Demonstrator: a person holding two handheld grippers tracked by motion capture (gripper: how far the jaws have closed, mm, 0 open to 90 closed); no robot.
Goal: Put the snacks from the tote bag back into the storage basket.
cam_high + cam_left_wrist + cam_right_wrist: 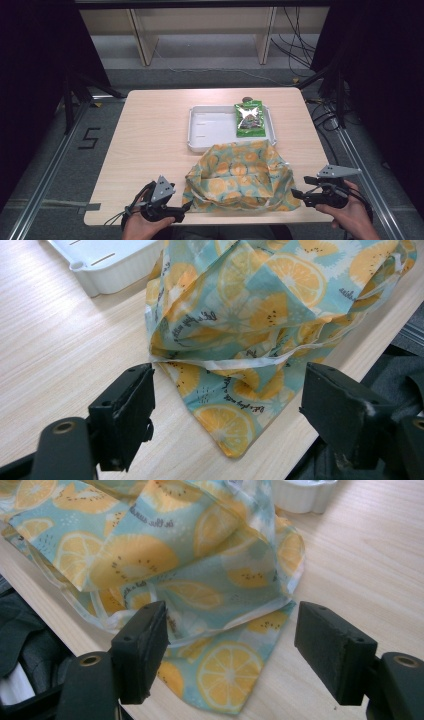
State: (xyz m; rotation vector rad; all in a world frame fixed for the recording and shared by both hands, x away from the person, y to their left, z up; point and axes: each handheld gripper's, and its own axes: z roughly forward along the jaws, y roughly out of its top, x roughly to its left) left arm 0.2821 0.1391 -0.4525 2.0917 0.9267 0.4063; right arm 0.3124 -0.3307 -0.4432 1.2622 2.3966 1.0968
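I have both grippers low at the near edge of the surface (150, 130), one on each side of the orange-print cloth bag (240, 172). My left gripper (181, 212) sits at the bag's left near corner, jaws spread wide and holding nothing. In the left gripper view, that corner of the bag lies flat on the wood between the two jaws, a little ahead of them, and its white-trimmed hem runs across just beyond the left jaw. My right gripper (296, 194) is at the bag's right near corner, jaws also wide apart and empty. In the right gripper view, the corner with a big orange slice lies between the jaws, and the cloth comes right up to the left jaw, though I cannot tell if it touches. Beyond the bag, ahead of both sets of jaws, the white tray (200, 130) rests on the surface with a green snack packet (249, 120) in its right part.
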